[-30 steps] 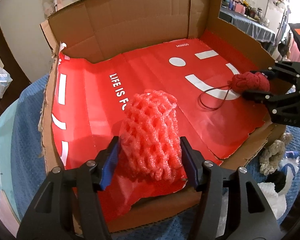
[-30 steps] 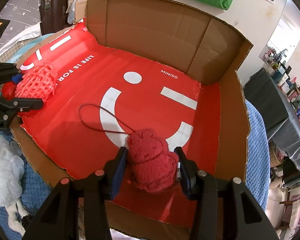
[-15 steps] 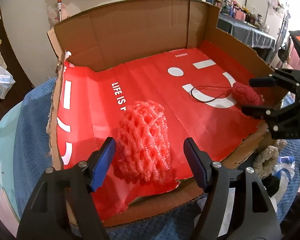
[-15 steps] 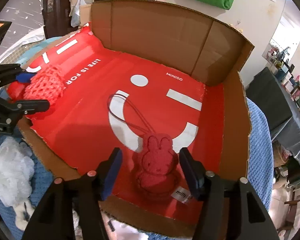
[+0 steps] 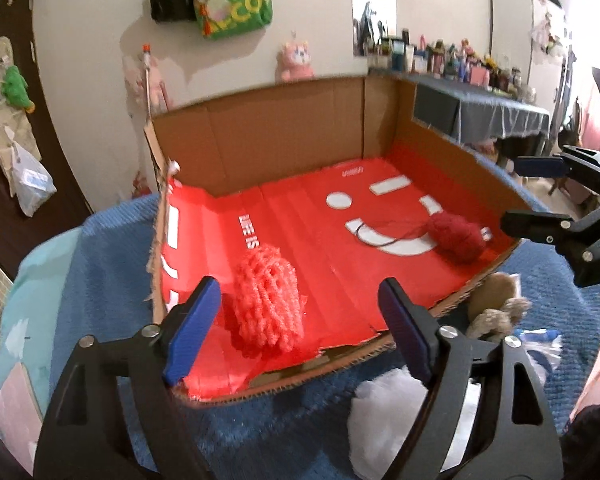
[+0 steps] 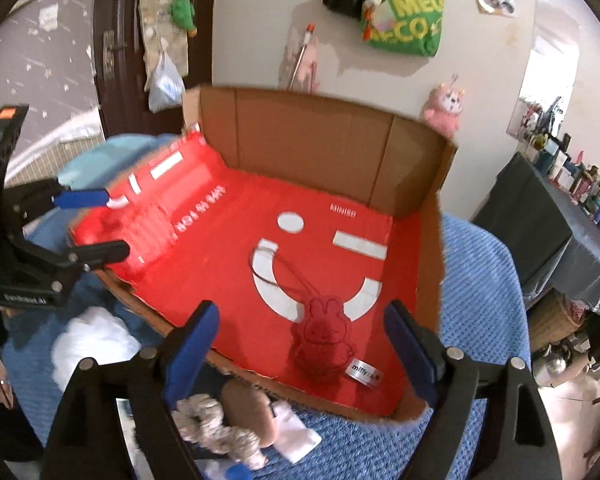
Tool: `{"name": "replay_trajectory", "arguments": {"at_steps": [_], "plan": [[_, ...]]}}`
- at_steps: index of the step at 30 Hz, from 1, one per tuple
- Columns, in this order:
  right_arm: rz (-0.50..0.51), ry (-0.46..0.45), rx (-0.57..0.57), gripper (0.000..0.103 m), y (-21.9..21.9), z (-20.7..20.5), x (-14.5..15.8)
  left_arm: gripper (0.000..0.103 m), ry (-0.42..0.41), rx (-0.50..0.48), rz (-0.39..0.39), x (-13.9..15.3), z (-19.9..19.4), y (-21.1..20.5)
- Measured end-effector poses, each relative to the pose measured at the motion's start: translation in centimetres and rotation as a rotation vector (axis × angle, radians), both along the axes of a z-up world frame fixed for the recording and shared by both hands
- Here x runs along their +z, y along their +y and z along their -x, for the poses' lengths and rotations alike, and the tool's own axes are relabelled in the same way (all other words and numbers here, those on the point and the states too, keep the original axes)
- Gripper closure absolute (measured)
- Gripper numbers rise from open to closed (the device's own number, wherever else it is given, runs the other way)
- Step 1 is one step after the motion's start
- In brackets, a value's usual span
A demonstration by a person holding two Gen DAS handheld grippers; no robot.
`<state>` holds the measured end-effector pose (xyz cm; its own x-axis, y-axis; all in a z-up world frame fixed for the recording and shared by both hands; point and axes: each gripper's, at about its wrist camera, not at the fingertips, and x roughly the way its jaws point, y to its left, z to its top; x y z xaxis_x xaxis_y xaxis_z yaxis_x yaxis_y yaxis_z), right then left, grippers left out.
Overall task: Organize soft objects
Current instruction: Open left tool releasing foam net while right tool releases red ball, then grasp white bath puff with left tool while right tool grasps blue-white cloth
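Since the earlier frames both tongs have let go and are pulling up and back from the box: the left gripper, which was squeezing the coral-pink foam mesh sleeve, is now spreading its jaws wide with the sleeve lying loose between and beyond them, untouched. The right gripper is opening the same way, leaving the dark red knitted rabbit charm flat on the box floor with its thin cord loop trailing toward the middle.

Both soft things are resting inside the shallow brown cardboard box, on its glossy red paper liner, each close to the low front edge: the sleeve at the left, the rabbit at the right.

The likely trouble is at that front edge. It is torn and barely raised, so a fingertip dragging back could be catching the liner or nudging the light sleeve out onto the blue knitted blanket. The cord could also be snagging a jaw.

The remaining soft items are lying just outside the front wall: a white fluffy wad and a beige rope-like plush beside a brown pad. They are sitting close under the grippers, so room there is tight, while the box's back half is standing wide open.
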<state>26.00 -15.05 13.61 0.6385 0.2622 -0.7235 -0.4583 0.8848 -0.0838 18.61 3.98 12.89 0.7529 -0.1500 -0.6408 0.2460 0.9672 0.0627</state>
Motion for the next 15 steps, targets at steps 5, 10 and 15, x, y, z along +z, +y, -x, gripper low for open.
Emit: {"name": "replay_trajectory", "arguments": {"at_steps": [5, 10, 15], "plan": [[-0.068, -0.105, -0.017, 0.004, -0.8, 3.6, 3.1, 0.013, -0.107, 0.027, 0.023, 1.4, 4.1, -0.1], [-0.106, -0.224, -0.04, 0.0, -1.5, 8.3, 5.1, 0.006, -0.166, 0.055, 0.072, 2.0, 7.7, -0.1], [-0.122, -0.287, -0.064, 0.0, -2.0, 11.8, 5.2, 0.006, -0.217, 0.079, 0.068, 1.9, 10.7, -0.7]]}}
